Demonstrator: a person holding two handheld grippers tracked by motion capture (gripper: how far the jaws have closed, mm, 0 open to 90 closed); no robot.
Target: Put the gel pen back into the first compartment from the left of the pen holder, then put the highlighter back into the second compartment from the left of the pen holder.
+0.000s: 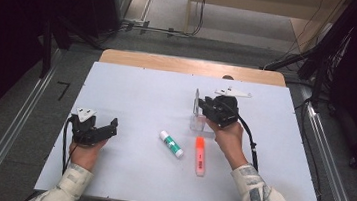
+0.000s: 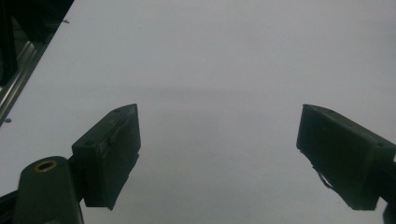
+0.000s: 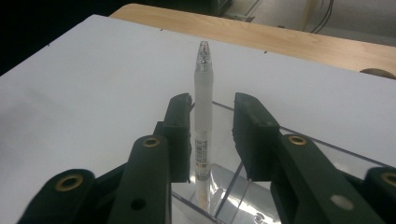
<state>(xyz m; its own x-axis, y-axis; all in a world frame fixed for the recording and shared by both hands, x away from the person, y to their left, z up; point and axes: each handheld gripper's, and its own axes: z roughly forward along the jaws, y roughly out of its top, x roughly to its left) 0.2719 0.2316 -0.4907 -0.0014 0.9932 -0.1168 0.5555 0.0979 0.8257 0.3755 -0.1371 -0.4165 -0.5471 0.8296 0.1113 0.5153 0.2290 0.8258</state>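
Right gripper (image 3: 212, 135) at centre right of high view, jaws parted around upright white pen (image 3: 202, 116) standing in clear holder (image 3: 243, 186); no earlier motion told. Left pad close beside or touching pen, cannot tell. Risk: withdrawing sideways drags pen, tips holder. Left gripper (image 2: 217, 154) wide apart, empty, lower left.

1. The pen (image 3: 202, 121) between the right gripper's (image 3: 212, 126) black fingers (image 3: 180, 135) is frosted white, with a clear tip and a printed label low on its barrel.
2. The box (image 3: 243, 186) under those fingers is clear.
3. The desk (image 1: 131, 95) is pale grey-white with a light wooden far edge.
4. The highlighter (image 1: 201, 156) just beside the right hand is orange.
5. The glue stick (image 1: 171, 144), left of the highlighter, is white with green marks.
6. The left gripper (image 2: 217, 149) has black fingers (image 2: 112, 154).
7. The sleeves (image 1: 257, 194) are pale with a grey pattern.
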